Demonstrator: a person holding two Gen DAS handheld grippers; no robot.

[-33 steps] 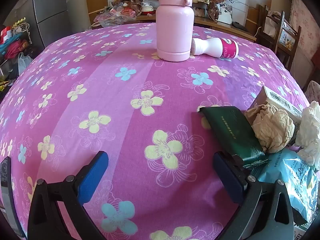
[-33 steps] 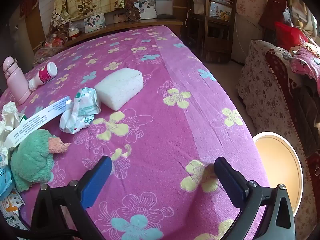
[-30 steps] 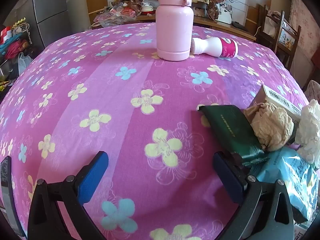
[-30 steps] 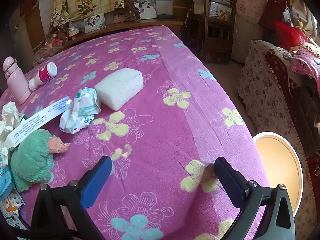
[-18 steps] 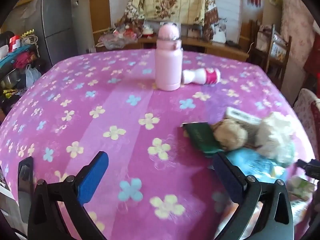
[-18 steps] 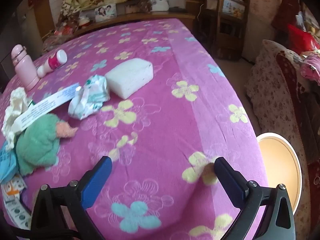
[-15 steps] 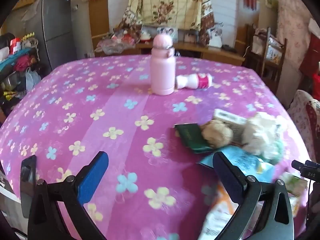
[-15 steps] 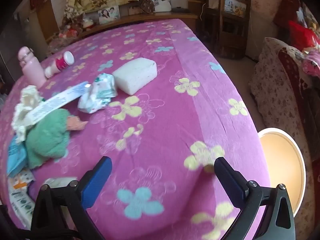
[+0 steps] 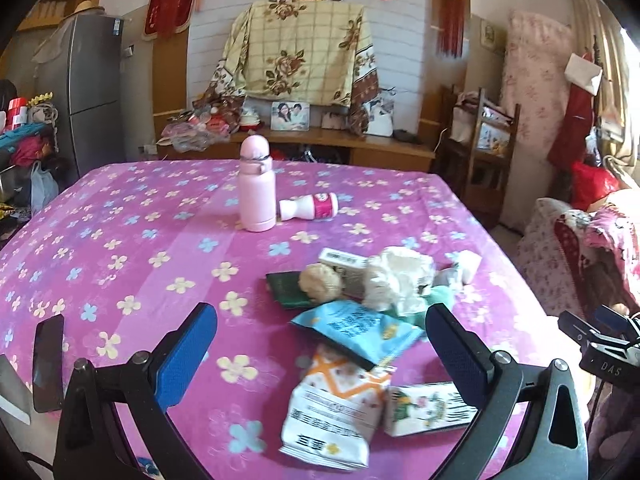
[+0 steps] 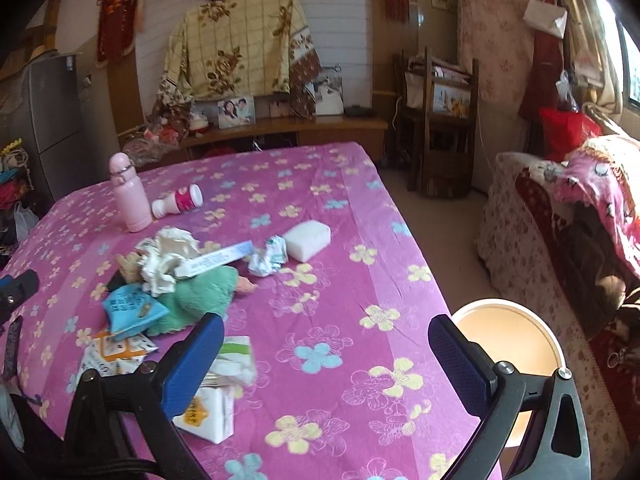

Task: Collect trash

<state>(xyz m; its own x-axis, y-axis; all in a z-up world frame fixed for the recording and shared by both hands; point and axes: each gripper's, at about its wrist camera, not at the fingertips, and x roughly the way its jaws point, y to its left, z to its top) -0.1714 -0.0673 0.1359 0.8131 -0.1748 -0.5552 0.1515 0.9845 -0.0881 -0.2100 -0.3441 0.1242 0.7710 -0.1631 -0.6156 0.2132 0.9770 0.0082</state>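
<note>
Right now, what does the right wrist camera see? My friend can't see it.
The open right gripper hangs over a pink flowered tablecloth with a pile of wrappers and a pink bottle.

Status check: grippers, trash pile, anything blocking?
Left gripper open, empty, above the pile. Right gripper open, empty. Trash pile untouched on the tablecloth. Pink bottle stands clear behind; nothing blocking.

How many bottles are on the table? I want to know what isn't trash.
2: a pink bottle stands upright at the far side, and a small white bottle lies on its side right beside it.
</note>
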